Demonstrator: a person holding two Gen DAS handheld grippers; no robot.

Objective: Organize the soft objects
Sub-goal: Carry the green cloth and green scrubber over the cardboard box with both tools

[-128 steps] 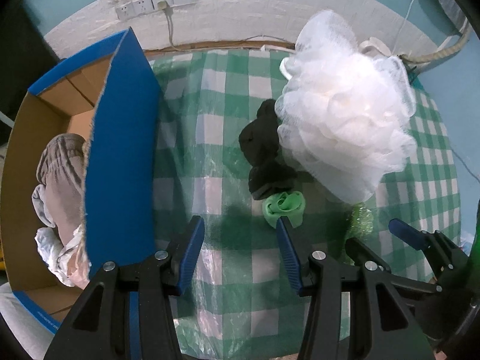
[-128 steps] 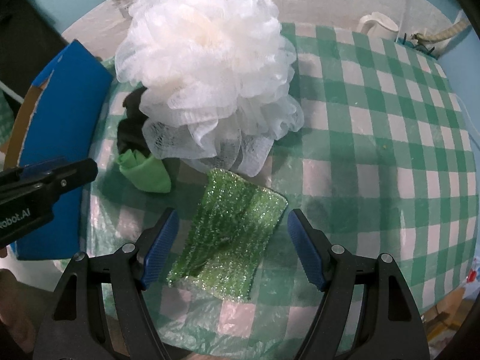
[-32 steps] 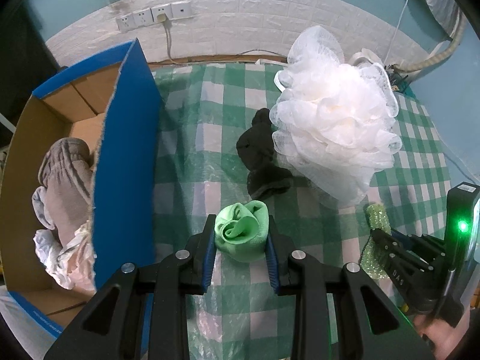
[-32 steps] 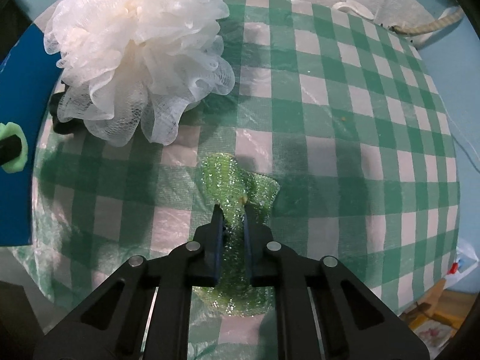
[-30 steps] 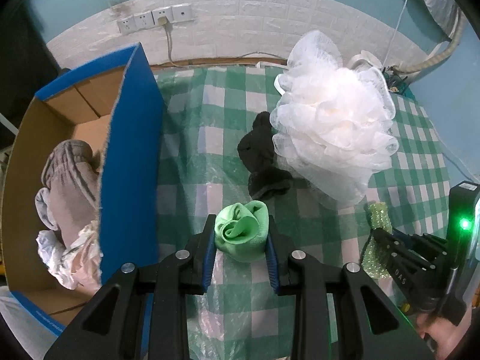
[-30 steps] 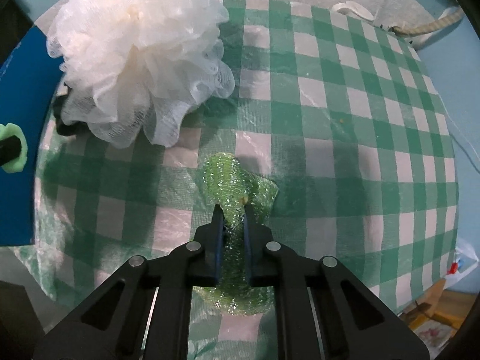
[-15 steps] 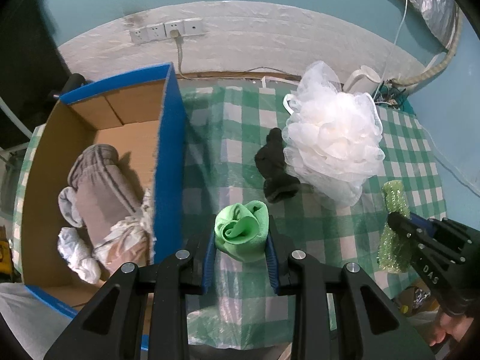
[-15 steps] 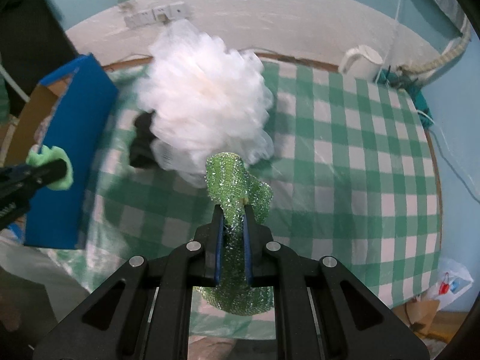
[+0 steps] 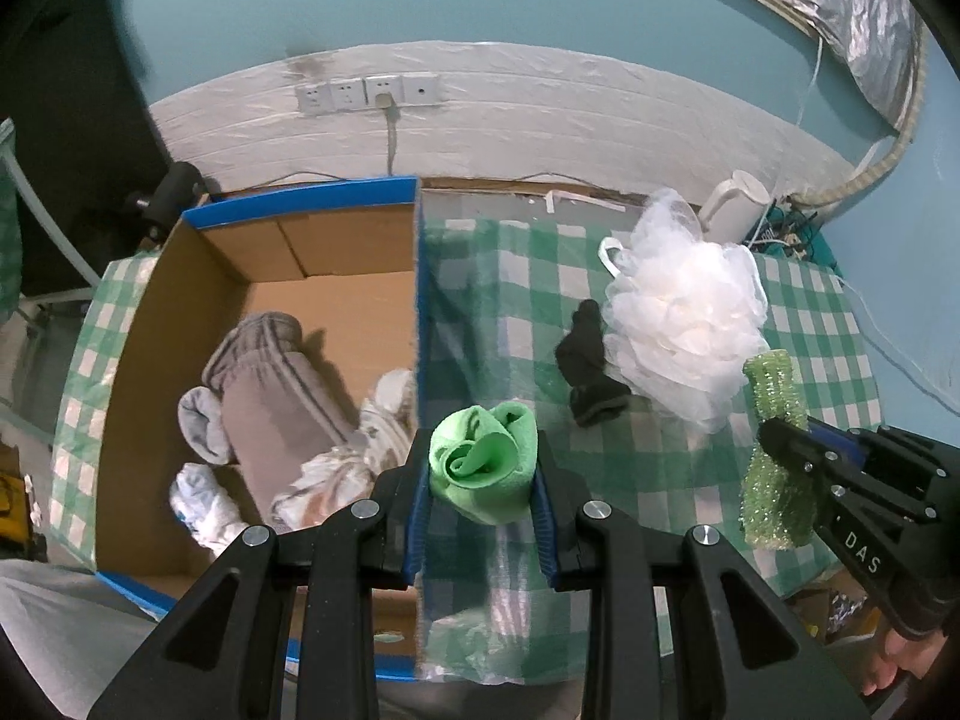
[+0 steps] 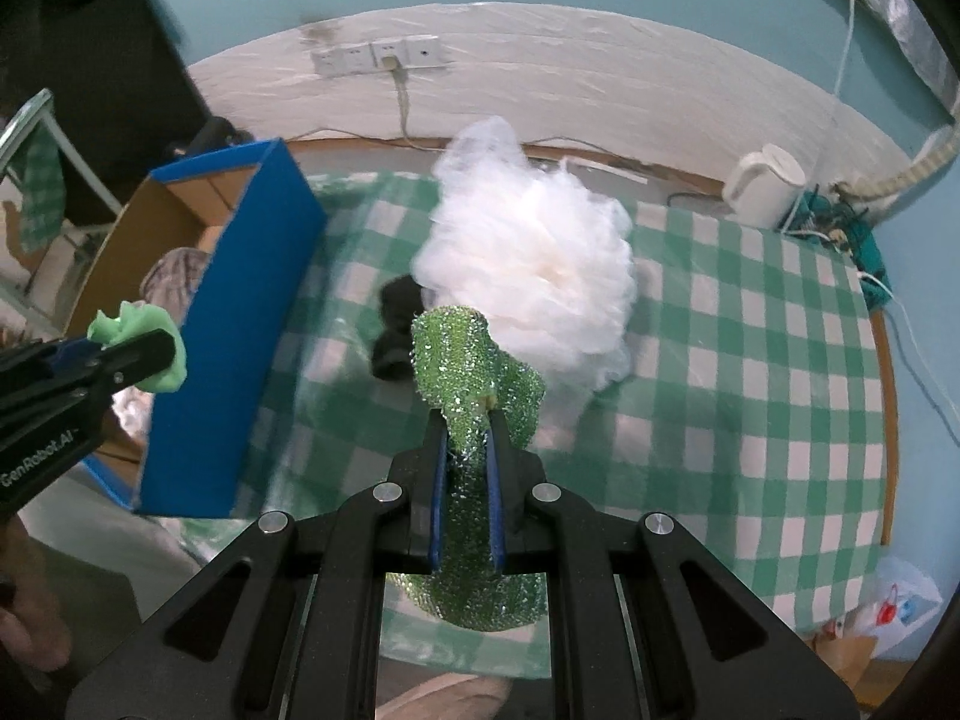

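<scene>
My left gripper (image 9: 480, 468) is shut on a rolled light-green cloth (image 9: 480, 459), held in the air just right of the wall of the blue cardboard box (image 9: 417, 276). The same cloth (image 10: 141, 342) and left gripper (image 10: 138, 354) show at the left of the right wrist view. My right gripper (image 10: 467, 450) is shut on a glittery green sponge cloth (image 10: 465, 360), lifted off the table; that cloth (image 9: 774, 450) hangs at the right of the left wrist view. A big white mesh pouf (image 9: 684, 324) and a black sock (image 9: 588, 366) lie on the checked tablecloth (image 9: 498, 300).
Inside the box lie a rolled grey-brown towel (image 9: 270, 396) and pale crumpled cloths (image 9: 204, 498). A white kettle (image 10: 765, 186) and cables sit at the table's far right corner. Wall sockets (image 9: 366, 93) with a cord are behind. A plastic bag (image 10: 900, 600) lies beyond the table's right edge.
Both grippers have risen with their cloths; the table looks smaller and farther. The left view has shifted so that the box's inside shows more fully. The sponge cloth left the table.
</scene>
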